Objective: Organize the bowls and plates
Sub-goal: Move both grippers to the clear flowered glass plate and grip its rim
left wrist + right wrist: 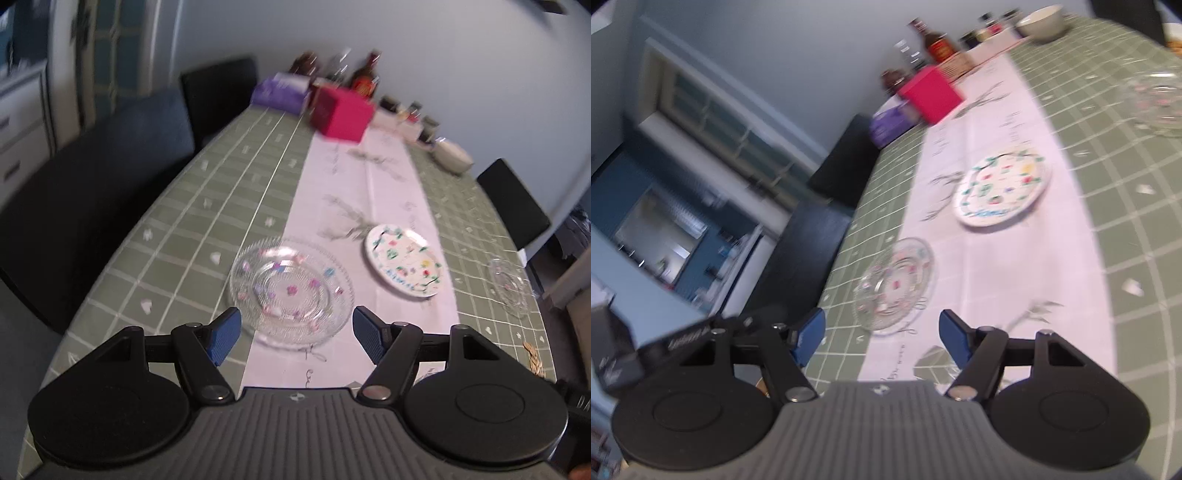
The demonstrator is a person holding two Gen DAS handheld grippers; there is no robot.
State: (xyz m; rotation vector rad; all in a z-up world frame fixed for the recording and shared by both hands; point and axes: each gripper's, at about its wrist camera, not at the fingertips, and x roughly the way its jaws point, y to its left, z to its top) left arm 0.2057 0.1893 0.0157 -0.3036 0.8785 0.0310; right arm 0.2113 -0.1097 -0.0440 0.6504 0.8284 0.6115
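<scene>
A clear glass plate with coloured dots point(290, 291) point(895, 282) lies at the edge of the white runner, just beyond my left gripper point(295, 334), whose jaws stand open and empty. To its right sits a white plate with a floral print point(404, 260) point(1003, 188). A small clear glass bowl point(511, 282) point(1154, 103) rests on the green cloth at the right. A cream bowl point(452, 155) point(1039, 22) stands at the far end. My right gripper point(882, 338) hovers open and empty above the near table edge, short of the glass plate.
The table wears a green checked cloth point(207, 221) with a white runner point(354, 192). At the far end stand a red box point(341, 112), a purple pack point(280, 92), bottles point(365, 75) and small jars. Dark chairs point(218, 96) flank the table on both sides.
</scene>
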